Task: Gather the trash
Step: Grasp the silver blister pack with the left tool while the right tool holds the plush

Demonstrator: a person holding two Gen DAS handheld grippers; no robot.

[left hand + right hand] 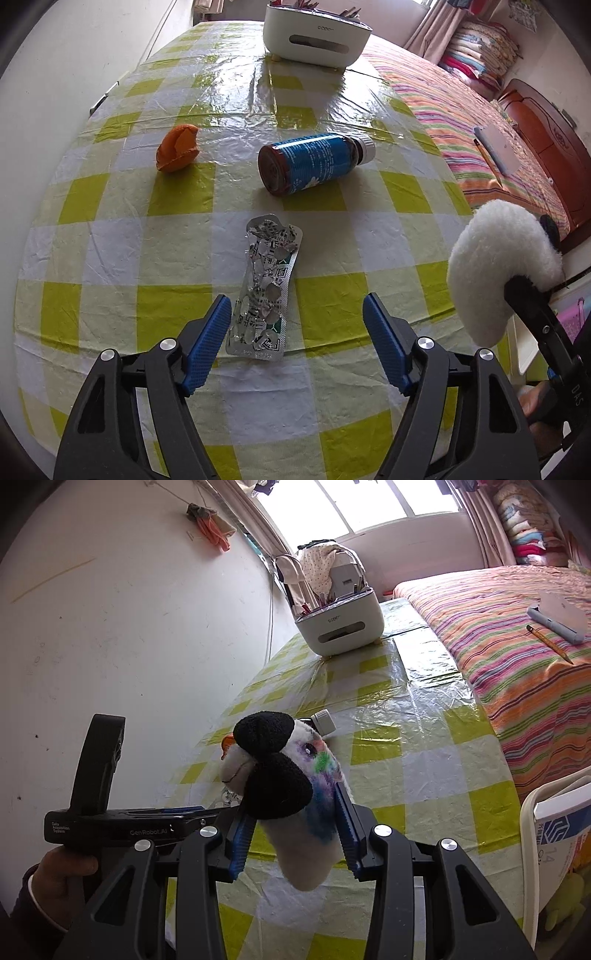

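A used silver blister pack (264, 291) lies flat on the green-and-white checked tablecloth (110, 258). My left gripper (297, 326) is open over its near end, and the pack sits beside the left fingertip (218, 325). Beyond it a brown bottle with a blue label (314, 162) lies on its side, and an orange peel (178, 147) sits to the far left. My right gripper (293, 812) is shut on a white plush toy (295, 786) with black ears and coloured stains. The same plush toy (506, 269) hangs at the right of the left wrist view.
A white desk organiser (317, 35) stands at the table's far end. A bed with a striped blanket (461, 122) runs along the right side, and a white wall (129, 627) along the left. A hand (62, 875) holds the left gripper (122, 823). A white frame (532, 812) stands at the near right.
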